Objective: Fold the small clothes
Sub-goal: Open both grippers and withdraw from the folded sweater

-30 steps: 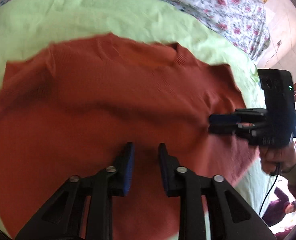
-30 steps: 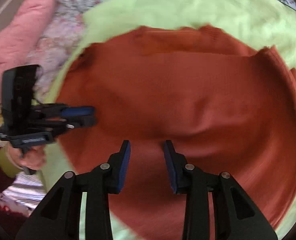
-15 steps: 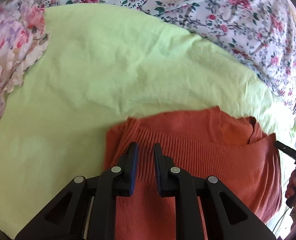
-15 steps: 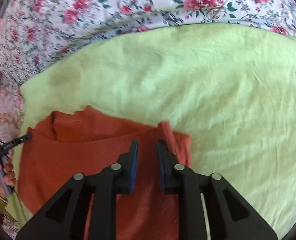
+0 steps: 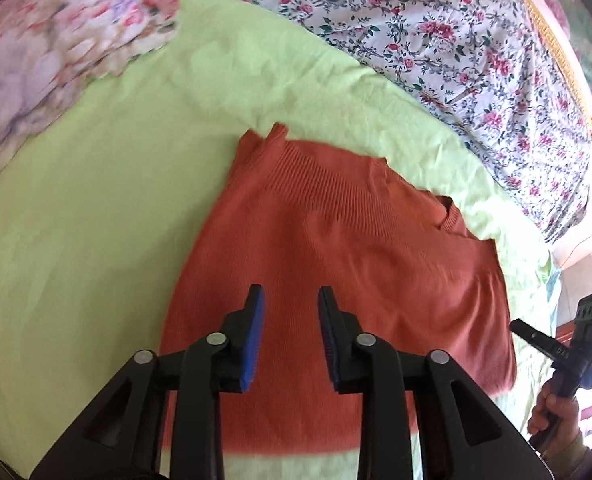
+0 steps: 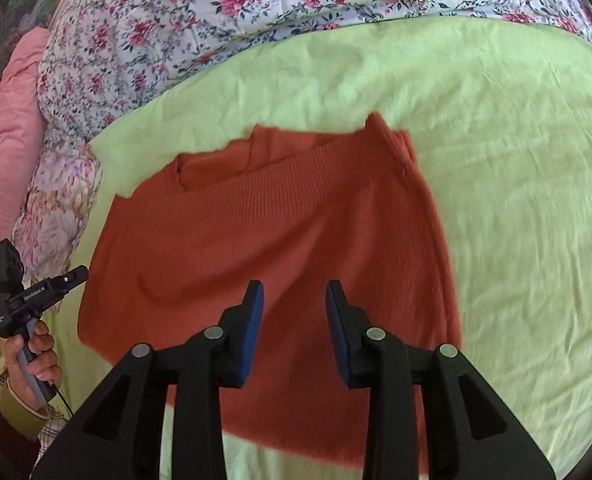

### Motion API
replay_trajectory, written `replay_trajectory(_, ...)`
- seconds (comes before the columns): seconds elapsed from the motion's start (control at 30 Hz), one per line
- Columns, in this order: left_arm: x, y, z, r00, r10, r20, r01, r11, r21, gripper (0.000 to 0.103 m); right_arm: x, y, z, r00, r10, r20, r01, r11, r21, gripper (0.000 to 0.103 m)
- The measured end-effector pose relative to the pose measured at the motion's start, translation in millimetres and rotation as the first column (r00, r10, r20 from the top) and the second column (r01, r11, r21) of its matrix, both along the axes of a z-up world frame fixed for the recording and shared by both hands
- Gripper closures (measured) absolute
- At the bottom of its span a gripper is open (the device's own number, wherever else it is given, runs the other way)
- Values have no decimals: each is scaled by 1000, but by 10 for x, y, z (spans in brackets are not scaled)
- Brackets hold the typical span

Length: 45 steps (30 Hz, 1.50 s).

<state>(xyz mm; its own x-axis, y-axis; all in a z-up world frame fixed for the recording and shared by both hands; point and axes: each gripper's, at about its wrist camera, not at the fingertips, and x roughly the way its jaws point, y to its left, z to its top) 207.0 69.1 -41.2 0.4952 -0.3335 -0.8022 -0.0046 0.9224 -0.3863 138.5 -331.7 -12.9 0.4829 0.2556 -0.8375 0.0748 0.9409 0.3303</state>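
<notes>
A rust-orange knit sweater lies folded over on a light green sheet, its ribbed hem edge lying near the neckline at the far side. It also shows in the right wrist view. My left gripper is open and empty, held above the sweater's near part. My right gripper is open and empty, also above the sweater. Each gripper shows in the other's view: the right one at the far right, the left one at the far left.
The green sheet covers a bed with a floral quilt behind it. A floral pillow lies at the left and a pink blanket beside it. A gilded frame is at the far right.
Both grippers carried the sweater's hem up to the far side, folding it over. Since half a second ago both have opened, let go of the fabric and drawn back toward me.
</notes>
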Motion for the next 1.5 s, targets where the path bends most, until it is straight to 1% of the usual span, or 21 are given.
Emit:
replay_trajectory(0.07,-175,49,7,1000,7,-7,-7,1000,-15,74,-177,53,9,1000,-1,-7,1,1000,5,68)
replay_trajectory(0.17,-397,77,10,1000,5,-23,-5,999,-33,74,-369,157,8,1000,-24,-13,24,1000,11,62)
replay_trajectory(0.23,-553,70,17,1000,-2,-29,0,999,-47,71,-513,219,6,999,-31,-16,31,999,21,61)
replay_trajectory(0.3,-649,51,15,999,-10,-32,8,999,-49,68,-621,272,11,999,-40,-15,41,999,30,60)
replay_trajectory(0.43,-848,-8,-19,998,-41,-53,38,997,-60,68,-829,409,18,999,-38,-16,38,999,37,59)
replay_trajectory(0.6,-1039,-84,-52,994,-82,-68,76,994,-79,64,-1016,543,38,999,-29,-17,29,999,32,55)
replay_trajectory(0.73,-1169,-62,-50,995,-79,-66,73,993,-88,60,-1111,631,50,1000,-17,-17,18,999,28,54)
replay_trajectory(0.9,-1262,59,-124,994,-40,-100,28,992,-122,57,-1140,693,35,999,-4,-32,5,1000,28,54)
replay_trajectory(1.07,-1251,188,-214,992,18,-126,-36,989,-141,56,-1138,763,55,999,25,-31,-25,999,22,53)
replay_trajectory(1.2,-1217,303,-251,987,81,-138,-106,978,-183,52,-1091,811,26,997,62,-46,-61,998,19,53)
replay_trajectory(1.4,-1117,374,-307,979,127,-161,-157,969,-193,51,-1035,862,4,994,98,-49,-98,995,15,53)
replay_trajectory(1.5,-1082,374,-328,976,139,-167,-171,966,-195,49,-1008,838,-8,993,101,-53,-100,995,18,53)
